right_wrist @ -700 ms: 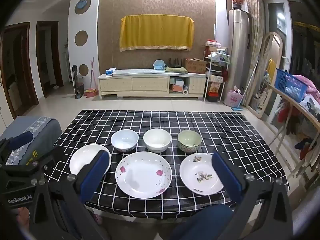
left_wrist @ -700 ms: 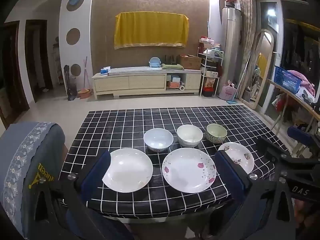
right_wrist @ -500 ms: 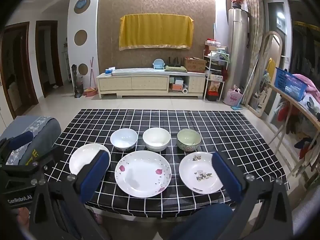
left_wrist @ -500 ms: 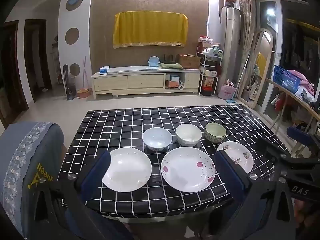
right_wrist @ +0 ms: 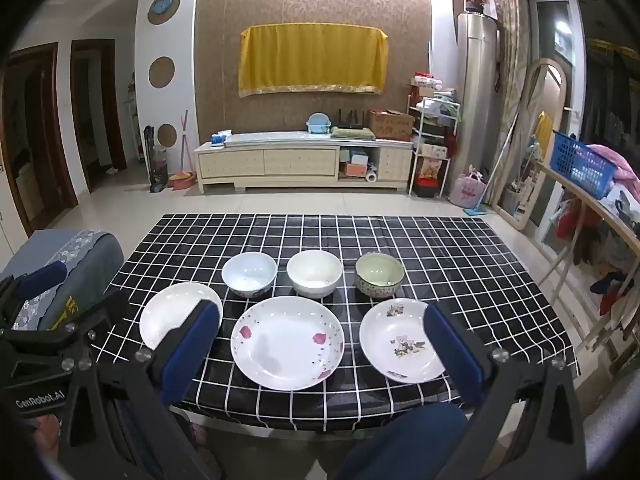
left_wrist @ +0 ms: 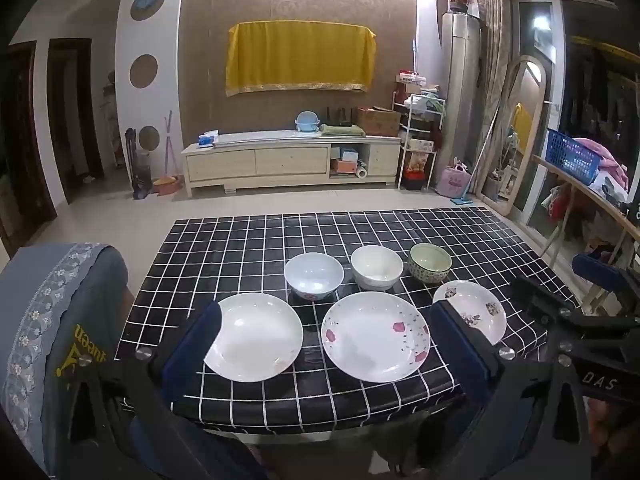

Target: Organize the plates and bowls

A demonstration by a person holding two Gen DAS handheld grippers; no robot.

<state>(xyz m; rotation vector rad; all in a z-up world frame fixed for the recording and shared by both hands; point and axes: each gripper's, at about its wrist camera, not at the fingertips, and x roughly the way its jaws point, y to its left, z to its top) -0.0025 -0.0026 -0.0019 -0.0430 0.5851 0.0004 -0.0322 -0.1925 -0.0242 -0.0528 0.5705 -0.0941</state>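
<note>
On the black checked table [left_wrist: 224, 248] stand three bowls in a row: a pale blue bowl [left_wrist: 314, 276], a white bowl [left_wrist: 377, 267] and a green patterned bowl [left_wrist: 430, 263]. In front lie a plain white plate [left_wrist: 256, 336], a large rose-print plate [left_wrist: 376, 336] and a small flower-print plate [left_wrist: 472, 312]. My left gripper [left_wrist: 324, 340] is open and empty above the near edge. My right gripper [right_wrist: 322, 340] is open and empty, over the rose-print plate [right_wrist: 288, 342], with the small plate [right_wrist: 400, 340] to its right.
A chair with a grey-blue cover [left_wrist: 52, 320] stands at the table's left. A folding rack with a blue basket [right_wrist: 580, 164] stands to the right. A TV cabinet [right_wrist: 304, 164] lines the far wall.
Both views have shifted only slightly. The dishes have not moved and both grippers stay open.
</note>
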